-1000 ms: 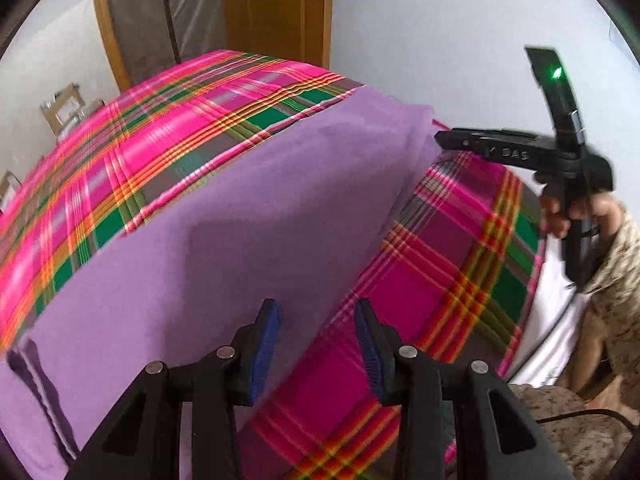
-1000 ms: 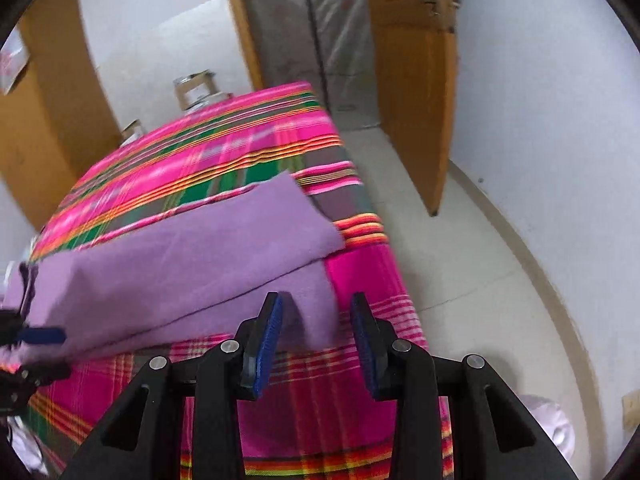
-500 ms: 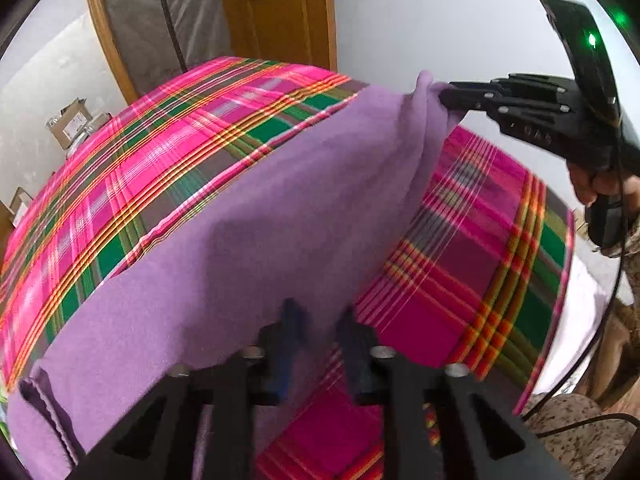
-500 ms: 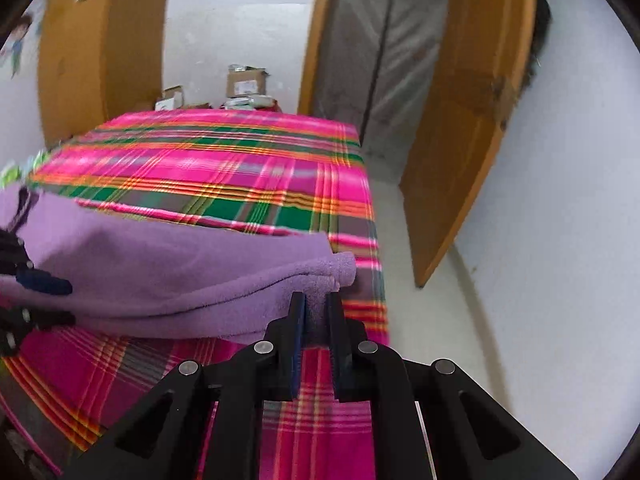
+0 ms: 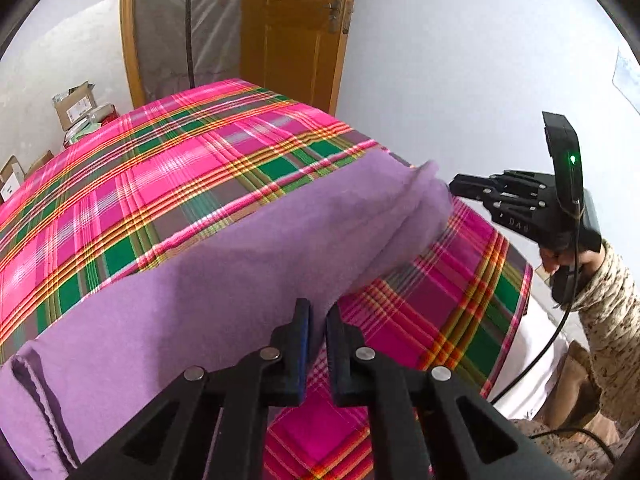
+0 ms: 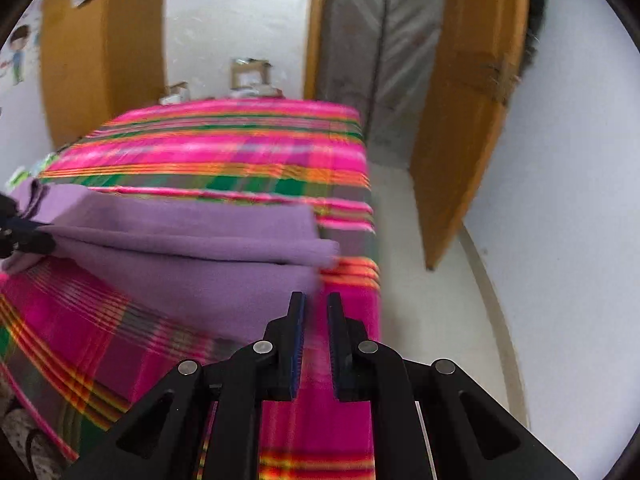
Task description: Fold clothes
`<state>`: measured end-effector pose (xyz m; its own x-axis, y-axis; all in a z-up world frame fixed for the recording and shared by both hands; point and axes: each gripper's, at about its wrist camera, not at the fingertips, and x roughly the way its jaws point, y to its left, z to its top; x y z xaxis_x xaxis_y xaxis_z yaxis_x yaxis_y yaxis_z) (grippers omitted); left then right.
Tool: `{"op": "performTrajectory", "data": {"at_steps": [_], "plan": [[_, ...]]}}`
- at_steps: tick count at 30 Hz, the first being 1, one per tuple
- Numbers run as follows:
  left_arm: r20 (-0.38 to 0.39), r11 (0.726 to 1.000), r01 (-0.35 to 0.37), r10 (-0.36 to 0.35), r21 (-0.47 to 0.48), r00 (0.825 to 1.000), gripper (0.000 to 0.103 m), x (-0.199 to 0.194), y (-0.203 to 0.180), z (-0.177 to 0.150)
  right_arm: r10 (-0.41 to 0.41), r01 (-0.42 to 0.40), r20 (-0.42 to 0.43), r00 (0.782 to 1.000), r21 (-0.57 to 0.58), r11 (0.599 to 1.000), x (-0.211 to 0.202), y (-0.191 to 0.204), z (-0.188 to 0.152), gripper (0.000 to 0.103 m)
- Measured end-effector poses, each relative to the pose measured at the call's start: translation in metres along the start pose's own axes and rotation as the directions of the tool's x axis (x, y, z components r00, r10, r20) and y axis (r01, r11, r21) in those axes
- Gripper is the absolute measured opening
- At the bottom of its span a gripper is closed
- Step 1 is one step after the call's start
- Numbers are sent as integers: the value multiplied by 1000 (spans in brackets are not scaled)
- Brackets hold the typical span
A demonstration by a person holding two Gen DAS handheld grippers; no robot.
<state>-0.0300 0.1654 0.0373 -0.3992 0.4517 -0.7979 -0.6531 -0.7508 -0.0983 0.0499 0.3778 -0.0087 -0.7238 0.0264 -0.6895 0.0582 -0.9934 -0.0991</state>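
Left gripper [image 5: 317, 320] nearly shut, pinching the near edge of the purple cloth [image 5: 224, 280]; right gripper [image 6: 316, 312] likewise nearly shut on the cloth's other near corner, as seen from the left wrist. Cloth spread across the plaid-covered bed [image 5: 168, 168], its gripped edge raised off the cover.

Lilac cloth on a bright plaid bedspread

The garment [image 5: 224, 280] is plain lilac purple with a darker purple hem; the bedspread [image 5: 168, 168] is hot pink plaid crossed by green, orange and yellow stripes; the door [image 5: 296, 28] is orange-brown wood; the sleeve [image 5: 608, 300] is beige, speckled.
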Motion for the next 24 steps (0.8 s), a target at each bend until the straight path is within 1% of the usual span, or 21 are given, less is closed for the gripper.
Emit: {"op": "performTrajectory", "data": {"at_steps": [2, 4, 6, 7, 8, 9, 10, 12, 14, 15, 20, 21, 22, 23, 24], "plan": [[-14, 1000, 4, -4, 12, 1000, 8, 3, -1, -3, 19, -18, -14, 1000, 56, 998, -3, -9, -4, 11], [-27, 1000, -2, 3, 19, 1000, 8, 8, -3, -4, 79, -79, 4, 997, 133, 988, -6, -20, -3, 11], [-37, 1000, -9, 10, 24, 999, 8, 14, -4, -5, 115, -118, 25, 993, 205, 972, -5, -29, 2, 12], [-46, 1000, -10, 11, 21, 999, 8, 17, -4, -5, 147, -150, 31, 989, 246, 958, -3, -33, 4, 17], [-52, 1000, -8, 9, 12, 999, 8, 20, -3, -5, 186, -188, 36, 982, 288, 939, 1, -37, 7, 20], [-54, 1000, -7, 7, 7, 999, 8, 21, -2, -5, 232, -233, 43, 972, 335, 913, 5, -42, 8, 27], [-54, 1000, -7, 8, 5, 999, 8, 22, -2, -5, 276, -274, 51, 960, 373, 886, 9, -45, 10, 31], [-54, 1000, -10, 11, 7, 998, 8, 23, -2, -4, 360, -355, 77, 930, 447, 821, 18, -51, 10, 32], [-57, 1000, -14, 15, 11, 998, 8, 23, -3, -4, 396, -386, 88, 914, 488, 782, 23, -51, 12, 32], [-58, 1000, -14, 14, 10, 998, 8, 22, -4, -4, 395, -382, 85, 915, 501, 777, 26, -50, 14, 32], [-59, 1000, -14, 15, 11, 998, 8, 24, -5, -4, 373, -337, 38, 927, 525, 782, 36, -48, 19, 32], [-61, 1000, -14, 14, 12, 998, 8, 25, -5, -3, 371, -331, 30, 928, 527, 783, 37, -47, 19, 26], [-63, 1000, -17, 18, 15, 998, 8, 25, -6, -3, 369, -328, 27, 929, 520, 789, 37, -45, 21, 11], [-64, 1000, -20, 21, 18, 998, 8, 25, -7, -3, 366, -328, 26, 930, 508, 796, 36, -43, 23, 6], [-67, 1000, -23, 24, 20, 997, 8, 25, -8, -3, 358, -327, 31, 933, 491, 808, 33, -40, 25, 6]]}}
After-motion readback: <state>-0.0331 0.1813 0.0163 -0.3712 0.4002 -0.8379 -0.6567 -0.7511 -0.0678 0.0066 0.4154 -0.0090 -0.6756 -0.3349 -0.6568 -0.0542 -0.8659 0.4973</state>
